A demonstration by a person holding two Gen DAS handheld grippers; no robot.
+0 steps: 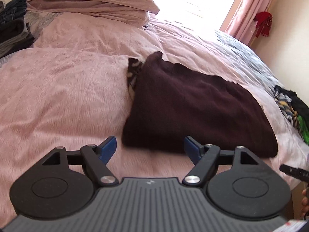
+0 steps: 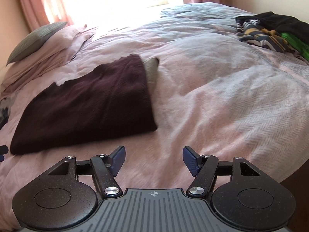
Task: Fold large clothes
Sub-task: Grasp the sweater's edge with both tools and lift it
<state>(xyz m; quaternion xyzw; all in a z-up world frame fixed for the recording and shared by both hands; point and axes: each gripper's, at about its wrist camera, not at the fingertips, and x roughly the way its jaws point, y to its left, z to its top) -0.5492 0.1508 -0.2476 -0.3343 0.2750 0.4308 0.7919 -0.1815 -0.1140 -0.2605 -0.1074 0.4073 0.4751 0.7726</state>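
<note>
Right now my left gripper [image 1: 150, 148] hangs over the bed with its blue pads [image 1: 108, 147] spread well apart and nothing between them. Just beyond its fingertips lies the near edge of the dark maroon garment [image 1: 193, 104], which I read as the piece being folded. My right gripper [image 2: 154, 159] is likewise spread wide with nothing held, its pads over bare pink cover; from this side the garment [image 2: 90, 100] sits ahead and off to the left, its near corner close to the left finger but not touching it.

I see the garment as a thick, fuzzy knit, folded into a rough rectangle that lies flat on the pink duvet [image 1: 58, 89]. Its near edge looks thick and rounded, while the far edge is uneven, with a jagged outline. A patterned dark-and-light bit of fabric [image 1: 133, 71] peeks out at its far left corner in my left view; in the right view a greyish piece [image 2: 151, 67] shows beside the far corner.

Further out, pink pillows [image 1: 87, 2] sit stacked at the head of the bed, a heap of dark folded clothes [image 1: 13, 23] rests at the left, and a mixed pile of striped, black and green clothes [image 2: 270, 32] lies toward the right side. Pink curtains [image 1: 249, 5] frame a bright window.
</note>
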